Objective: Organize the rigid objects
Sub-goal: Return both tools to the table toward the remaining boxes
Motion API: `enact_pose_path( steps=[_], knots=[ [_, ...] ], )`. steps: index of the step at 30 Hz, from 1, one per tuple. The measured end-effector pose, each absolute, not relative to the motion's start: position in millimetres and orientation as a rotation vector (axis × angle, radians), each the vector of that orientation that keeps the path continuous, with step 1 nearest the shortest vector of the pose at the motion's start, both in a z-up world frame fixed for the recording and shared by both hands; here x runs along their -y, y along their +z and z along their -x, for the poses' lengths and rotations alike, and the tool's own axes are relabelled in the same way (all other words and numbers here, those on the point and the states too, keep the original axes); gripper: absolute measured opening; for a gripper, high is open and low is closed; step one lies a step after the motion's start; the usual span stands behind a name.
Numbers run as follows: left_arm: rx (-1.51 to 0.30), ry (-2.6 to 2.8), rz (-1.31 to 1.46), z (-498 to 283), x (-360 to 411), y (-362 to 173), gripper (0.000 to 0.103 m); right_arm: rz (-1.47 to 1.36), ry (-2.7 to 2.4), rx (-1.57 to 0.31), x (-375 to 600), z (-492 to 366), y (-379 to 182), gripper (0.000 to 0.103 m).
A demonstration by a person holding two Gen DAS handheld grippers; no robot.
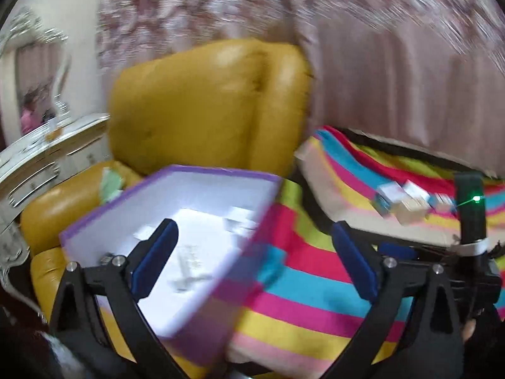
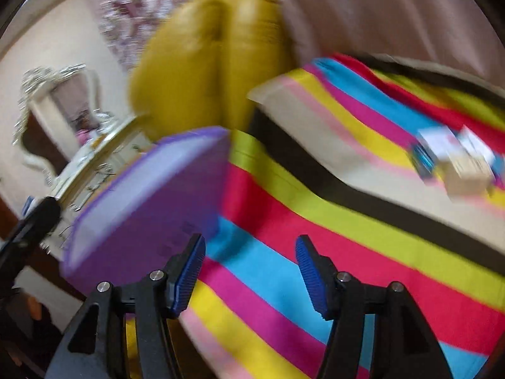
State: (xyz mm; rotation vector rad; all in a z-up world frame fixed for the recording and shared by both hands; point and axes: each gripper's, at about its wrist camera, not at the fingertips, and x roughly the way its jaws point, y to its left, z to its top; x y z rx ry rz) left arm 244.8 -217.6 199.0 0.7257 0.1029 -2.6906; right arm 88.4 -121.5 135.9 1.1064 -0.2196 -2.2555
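Here the left tool [image 1: 255,252] stands with its jaws spread wide, nothing between the blue pads [image 1: 154,260]; no earlier view tells more. Under its left finger lies the purple box [image 1: 176,189], open-topped, white inside, resting on the yellow armchair [image 1: 195,104] and touching the striped cloth [image 1: 303,284] at its 3 o'clock edge. Blurred white shapes lie in the box (what they are I cannot tell). The small boxes [image 1: 401,203], a tight cluster of white, blue and tan ones, sit on the raised striped worktop at about 2 o'clock, well apart from the purple box. In the right wrist view the right tool [image 2: 249,268] is partly open and empty over the stripes, the purple box at its 10 o'clock, the small boxes at 2 o'clock.
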Motion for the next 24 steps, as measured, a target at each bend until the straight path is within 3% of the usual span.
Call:
enact_pose_path(
  steps=[9,20,24],
  knots=[
    [-0.266,-2.763,-1.200,-156,138,97,0.099,-1.288,-2.423,0.290,5,-86,70,0.061],
    [-0.042,-2.788,-1.328,-80,54,43,0.099,-1.354,-2.704,0.519,-154,-60,51,0.061],
    [-0.030,-2.789,-1.361,-73,46,30,0.099,-1.382,-2.770,0.791,-222,-42,43,0.061]
  ],
)
